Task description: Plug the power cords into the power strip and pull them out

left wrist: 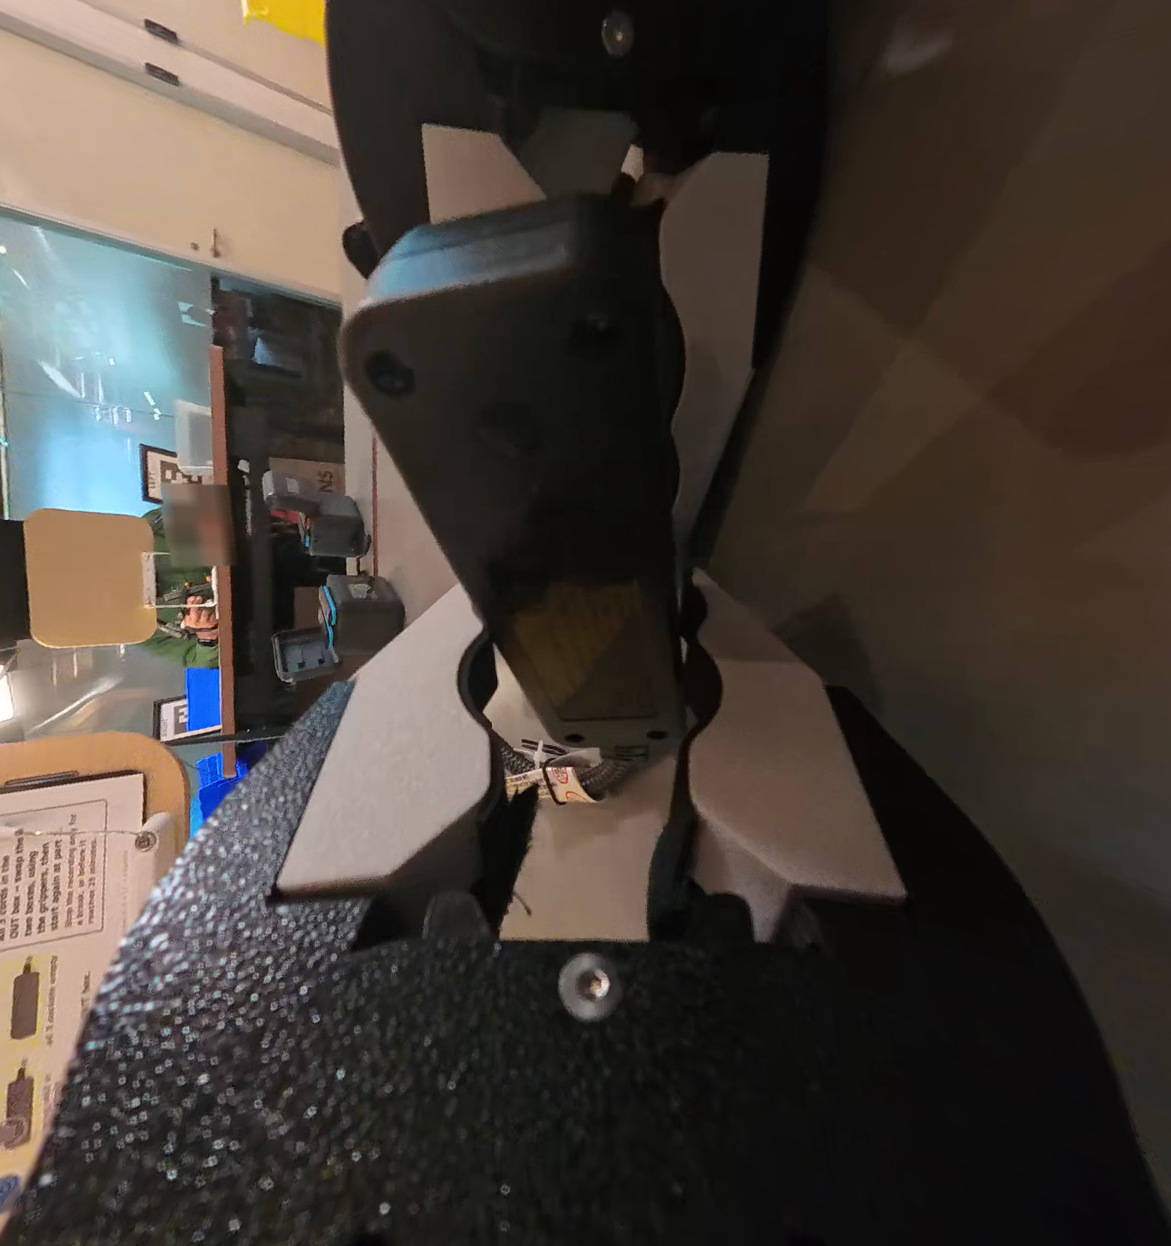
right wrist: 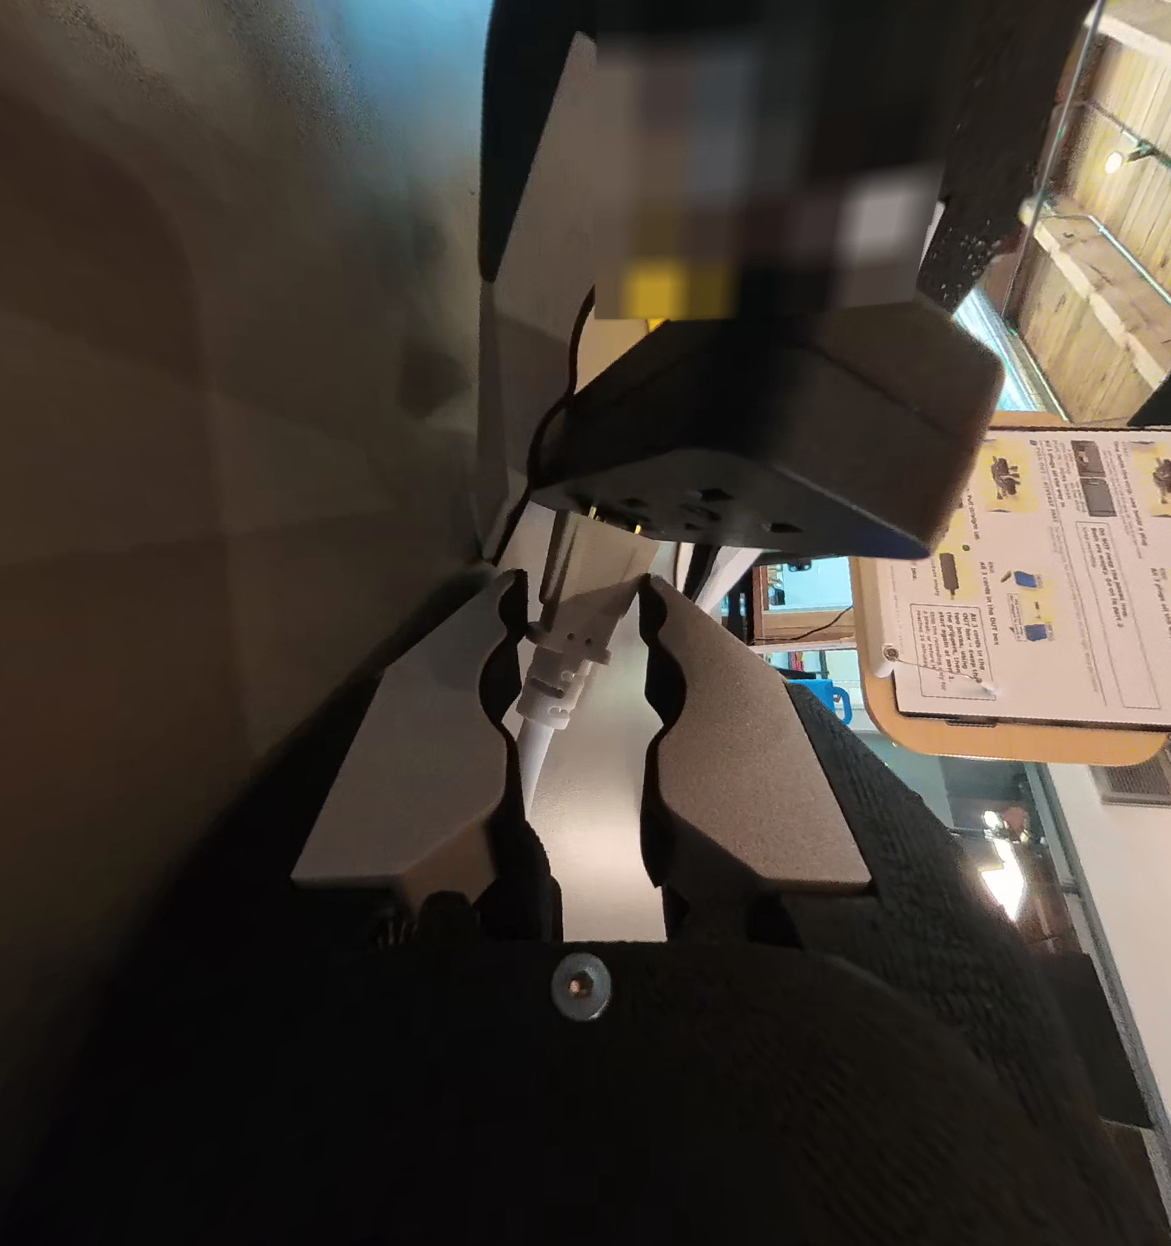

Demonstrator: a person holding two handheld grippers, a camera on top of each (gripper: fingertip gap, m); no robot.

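My left gripper point(left wrist: 586, 640) is shut on one end of a dark power strip point(left wrist: 502, 418), which it holds in the air. The strip's braided cord point(left wrist: 569, 775) runs back between the fingers. In the right wrist view the strip's socket face point(right wrist: 738, 472) is just ahead of my right gripper point(right wrist: 583, 583). A white plug point(right wrist: 562, 654) sits between the right fingers with a gap on its right side. Its prongs point(right wrist: 556, 559) reach up to the strip, and its white cord point(right wrist: 532, 755) trails back. My right gripper also shows at the top of the left wrist view point(left wrist: 610, 182).
A beige surface point(left wrist: 974, 337) lies close along one side of both grippers. An instruction sheet on a brown board point(right wrist: 1041, 573) stands nearby and also shows in the left wrist view point(left wrist: 50, 944). A blue bin point(left wrist: 205, 694) and a person in green point(left wrist: 185, 634) are in the background.
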